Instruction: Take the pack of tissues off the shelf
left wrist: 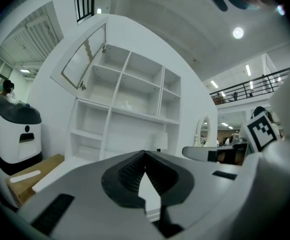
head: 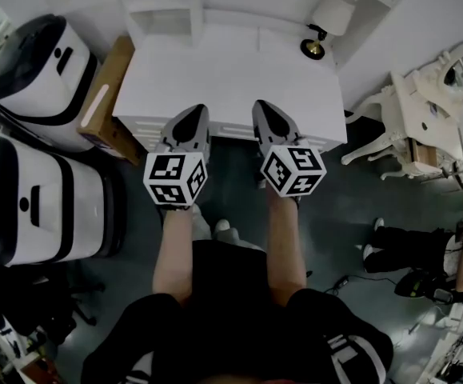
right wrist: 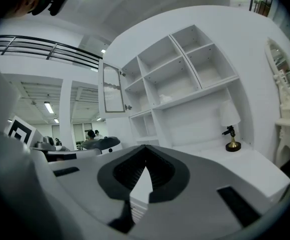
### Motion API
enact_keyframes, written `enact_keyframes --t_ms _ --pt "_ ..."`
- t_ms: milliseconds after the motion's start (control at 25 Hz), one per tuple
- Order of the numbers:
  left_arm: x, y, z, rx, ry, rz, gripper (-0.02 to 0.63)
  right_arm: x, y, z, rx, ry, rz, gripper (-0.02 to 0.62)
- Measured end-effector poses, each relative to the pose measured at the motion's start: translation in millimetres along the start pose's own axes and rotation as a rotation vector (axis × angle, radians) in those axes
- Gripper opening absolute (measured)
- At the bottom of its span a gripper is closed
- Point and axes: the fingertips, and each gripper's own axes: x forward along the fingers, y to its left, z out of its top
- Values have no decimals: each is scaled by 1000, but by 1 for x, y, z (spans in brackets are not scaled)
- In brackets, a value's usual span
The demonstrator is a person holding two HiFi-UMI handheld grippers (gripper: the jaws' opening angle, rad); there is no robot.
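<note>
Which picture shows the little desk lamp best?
The right gripper view: the lamp stands side-on, shade and brass base clear. The head view sees it from above; the left gripper view shows it tiny and far off.

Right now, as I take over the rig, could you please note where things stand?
Left gripper: shut, empty.
Right gripper: shut, empty.
Both hover side by side over the white desk's front edge.
Pack of tissues: a pale thing, probably it, lies in a middle compartment of the shelf, untouched.
Done: nothing yet.
Left: open a gripper, reach in, grip the pack, bring it out.
</note>
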Motion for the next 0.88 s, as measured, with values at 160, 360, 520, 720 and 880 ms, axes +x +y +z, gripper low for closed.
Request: enact_keyframes --t_ms 160,360,520,720,880 --pt "7 21 1 -4 -5 28 9 19 3 -12 -3 26 18 18" --pt "32 43 -2 -19 0 13 9 44 -1 -15 -26 39 13 18" --pt "68 51 8 -16 -9 -20 9 69 -26 -4 -32 24 -27 18" --pt "121 70 18 -2 2 -48 9 121 -56 6 -9 8 -54 18" --pt "157 91 27 9 2 -55 9 172 -60 10 -6 7 -20 18"
